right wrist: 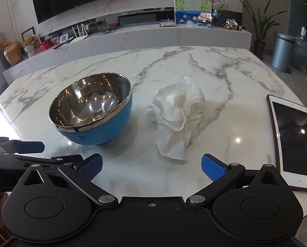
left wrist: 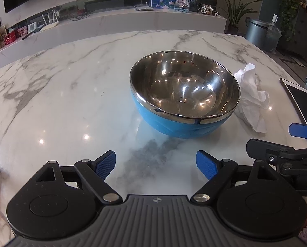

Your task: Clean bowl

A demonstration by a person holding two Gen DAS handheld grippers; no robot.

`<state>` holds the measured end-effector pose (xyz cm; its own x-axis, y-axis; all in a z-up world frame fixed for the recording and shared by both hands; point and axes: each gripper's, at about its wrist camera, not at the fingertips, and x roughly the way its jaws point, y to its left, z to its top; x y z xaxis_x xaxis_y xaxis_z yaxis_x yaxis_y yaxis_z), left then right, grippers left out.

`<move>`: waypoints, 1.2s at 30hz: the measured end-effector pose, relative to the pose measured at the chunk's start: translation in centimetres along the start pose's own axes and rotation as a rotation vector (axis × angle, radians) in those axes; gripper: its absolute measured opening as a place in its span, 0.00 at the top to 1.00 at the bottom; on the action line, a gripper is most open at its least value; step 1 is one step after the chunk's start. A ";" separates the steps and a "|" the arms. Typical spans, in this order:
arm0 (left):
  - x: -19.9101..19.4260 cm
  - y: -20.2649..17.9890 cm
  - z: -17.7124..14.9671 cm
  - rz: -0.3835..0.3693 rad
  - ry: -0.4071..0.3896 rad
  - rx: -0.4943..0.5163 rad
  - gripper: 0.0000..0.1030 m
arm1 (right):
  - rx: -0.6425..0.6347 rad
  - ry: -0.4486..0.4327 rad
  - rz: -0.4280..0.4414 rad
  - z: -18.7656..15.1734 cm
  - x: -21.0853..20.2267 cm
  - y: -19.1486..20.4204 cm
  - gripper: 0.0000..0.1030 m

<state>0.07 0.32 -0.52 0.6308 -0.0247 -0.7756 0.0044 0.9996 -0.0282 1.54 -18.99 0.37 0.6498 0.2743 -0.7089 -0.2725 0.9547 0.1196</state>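
A steel bowl [left wrist: 184, 90] with a blue outer shell stands upright on the marble table [left wrist: 60, 86]; the right wrist view shows the bowl [right wrist: 91, 107] at left. A crumpled white cloth [left wrist: 252, 98] lies just right of it, apart from it, and this cloth [right wrist: 176, 117] sits straight ahead of my right gripper. My left gripper [left wrist: 155, 167] is open, short of the bowl, with nothing between its blue pads. My right gripper [right wrist: 151, 167] is open too, close in front of the cloth. Each gripper shows at the edge of the other's view.
A white tablet [right wrist: 293, 138] lies at the table's right edge, beside my right gripper. A long marble sideboard [right wrist: 132, 37] with small items runs behind the table. A grey bin [right wrist: 282, 51] and plants stand at the far right.
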 end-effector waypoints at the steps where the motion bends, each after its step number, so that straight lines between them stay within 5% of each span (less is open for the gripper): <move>1: 0.0 0.0 0.1 0.000 0.000 0.000 0.17 | -0.001 0.000 0.000 0.0 0.0 0.0 0.01; 36: 0.1 0.5 -0.1 -0.009 0.022 -0.030 0.17 | -0.004 0.012 -0.002 -0.1 0.3 0.0 0.01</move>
<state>0.10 0.79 -0.66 0.6135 -0.0345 -0.7889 -0.0135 0.9984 -0.0542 1.65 -18.91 0.07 0.6419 0.2710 -0.7173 -0.2739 0.9548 0.1156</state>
